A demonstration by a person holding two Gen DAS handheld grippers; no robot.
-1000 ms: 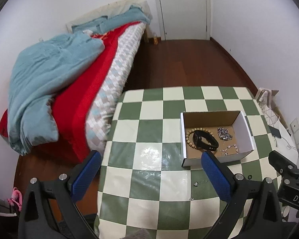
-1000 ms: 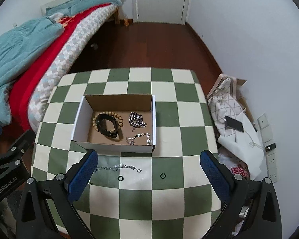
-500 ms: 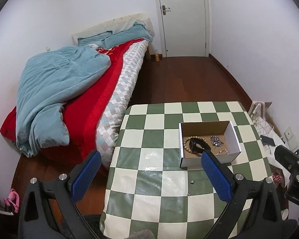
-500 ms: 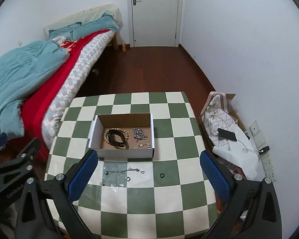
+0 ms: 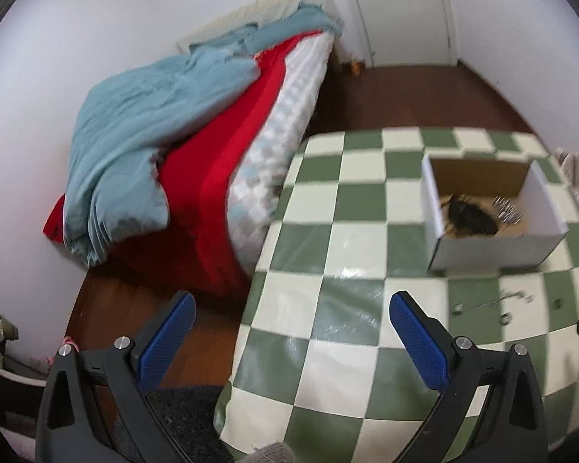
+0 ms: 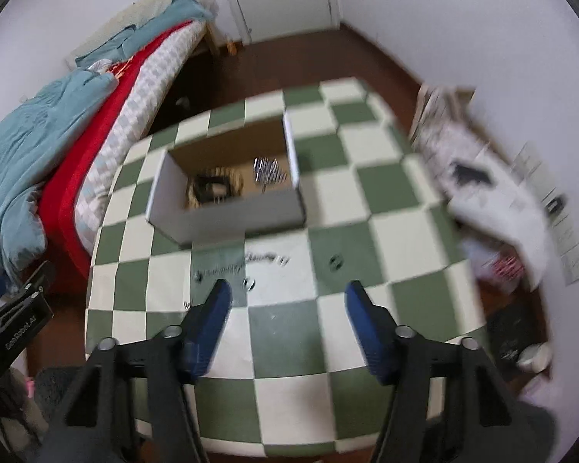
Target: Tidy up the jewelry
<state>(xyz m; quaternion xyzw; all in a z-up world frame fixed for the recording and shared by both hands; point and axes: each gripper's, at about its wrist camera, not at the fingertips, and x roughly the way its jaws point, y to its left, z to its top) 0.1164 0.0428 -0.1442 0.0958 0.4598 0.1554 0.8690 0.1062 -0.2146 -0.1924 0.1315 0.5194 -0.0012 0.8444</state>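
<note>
Soft, even room light fills both views, with no hard shadows. Both are smeared by motion blur, the right wrist view more: its box (image 6: 227, 208) and the clutter by the wall streak diagonally. In the left wrist view glare sheens on the tablecloth (image 5: 351, 301) and the bed (image 5: 197, 146) is soft. Fisheye distortion bends the walls and table edges, and the corners go black.
</note>
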